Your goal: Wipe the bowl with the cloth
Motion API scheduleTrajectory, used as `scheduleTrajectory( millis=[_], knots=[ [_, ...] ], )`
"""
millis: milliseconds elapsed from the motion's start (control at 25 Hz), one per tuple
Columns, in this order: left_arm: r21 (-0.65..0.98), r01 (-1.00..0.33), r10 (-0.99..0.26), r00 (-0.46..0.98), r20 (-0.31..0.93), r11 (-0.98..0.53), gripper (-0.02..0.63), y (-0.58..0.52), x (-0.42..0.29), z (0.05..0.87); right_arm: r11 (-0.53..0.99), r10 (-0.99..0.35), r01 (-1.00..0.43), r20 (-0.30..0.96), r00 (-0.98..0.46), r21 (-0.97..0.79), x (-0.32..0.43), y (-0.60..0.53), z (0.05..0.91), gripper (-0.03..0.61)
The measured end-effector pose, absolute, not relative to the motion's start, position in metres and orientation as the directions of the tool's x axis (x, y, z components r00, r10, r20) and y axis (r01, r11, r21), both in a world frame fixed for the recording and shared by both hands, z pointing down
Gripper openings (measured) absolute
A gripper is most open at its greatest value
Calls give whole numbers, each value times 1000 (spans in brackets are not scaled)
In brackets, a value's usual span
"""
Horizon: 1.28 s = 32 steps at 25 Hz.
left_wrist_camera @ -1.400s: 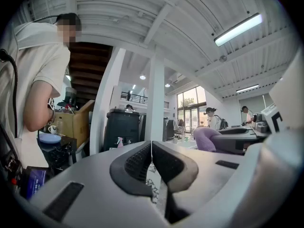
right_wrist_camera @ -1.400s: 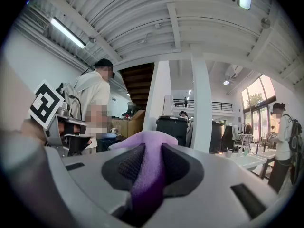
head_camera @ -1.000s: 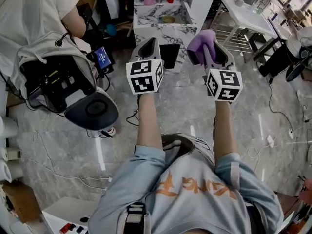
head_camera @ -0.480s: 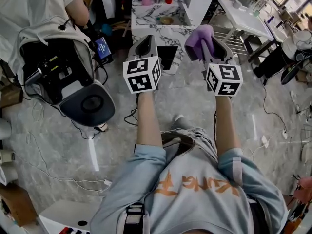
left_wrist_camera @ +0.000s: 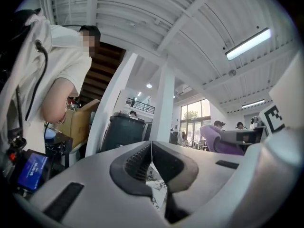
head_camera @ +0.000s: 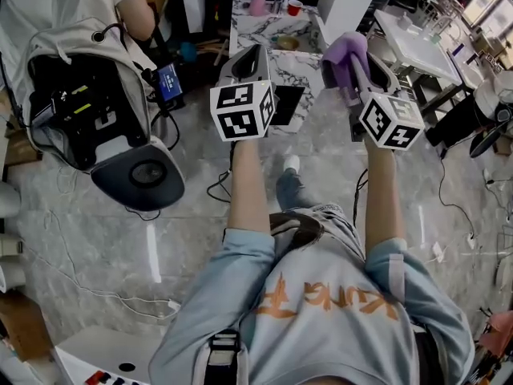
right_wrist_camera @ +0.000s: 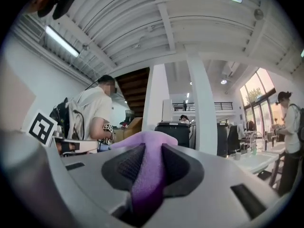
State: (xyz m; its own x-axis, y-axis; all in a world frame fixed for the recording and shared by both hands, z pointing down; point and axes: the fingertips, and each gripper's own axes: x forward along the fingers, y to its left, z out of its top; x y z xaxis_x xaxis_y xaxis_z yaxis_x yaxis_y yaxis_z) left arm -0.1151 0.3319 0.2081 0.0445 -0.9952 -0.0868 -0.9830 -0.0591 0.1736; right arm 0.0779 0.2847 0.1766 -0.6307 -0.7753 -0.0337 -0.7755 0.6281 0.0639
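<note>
In the head view, a small yellowish bowl [head_camera: 280,43] sits on a marble-topped counter [head_camera: 260,24] ahead of me. My right gripper [head_camera: 353,64] is held in the air and is shut on a purple cloth [head_camera: 343,53], which bulges out past the jaw tips. The right gripper view shows the cloth [right_wrist_camera: 149,167] pinched between the dark pads. My left gripper [head_camera: 255,54] is raised beside it, level with it. Its jaws are shut, and the left gripper view shows nothing between the fingertips [left_wrist_camera: 142,158]. Both grippers are well short of the counter.
A pink spray bottle [head_camera: 257,0] and a red cup [head_camera: 294,6] stand at the counter's back. A black panel [head_camera: 287,104] leans on its front. A person carrying a backpack rig [head_camera: 88,95] stands at the left. A white table [head_camera: 417,42] is at the right. Cables lie on the floor.
I have stepped forward over the floor toward the counter. Both grippers stay raised and shut, and the right one has drifted a little right with the cloth.
</note>
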Motion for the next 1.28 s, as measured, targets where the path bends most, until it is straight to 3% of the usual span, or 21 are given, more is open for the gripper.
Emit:
scheduleTrajectory(
  millis=[400,680,920,1280],
  knots=[
    [102,-993,-998,54,-22,-56,25,241,-129,226,586,-810,-808,-60,-584,-50,79,163,199,123],
    [154,-987,-996,48,69,-37,25,142,-142,274,547,-834,-834,41,-550,-65,68,43,246,123],
    [164,-987,-975,33,218,3,25,63,-149,323,564,-807,-820,145,-572,-96,49,-49,291,123],
    [61,-997,-930,59,362,-39,25,-50,-140,350,522,-815,-827,164,-555,-208,60,-167,326,123]
  ],
)
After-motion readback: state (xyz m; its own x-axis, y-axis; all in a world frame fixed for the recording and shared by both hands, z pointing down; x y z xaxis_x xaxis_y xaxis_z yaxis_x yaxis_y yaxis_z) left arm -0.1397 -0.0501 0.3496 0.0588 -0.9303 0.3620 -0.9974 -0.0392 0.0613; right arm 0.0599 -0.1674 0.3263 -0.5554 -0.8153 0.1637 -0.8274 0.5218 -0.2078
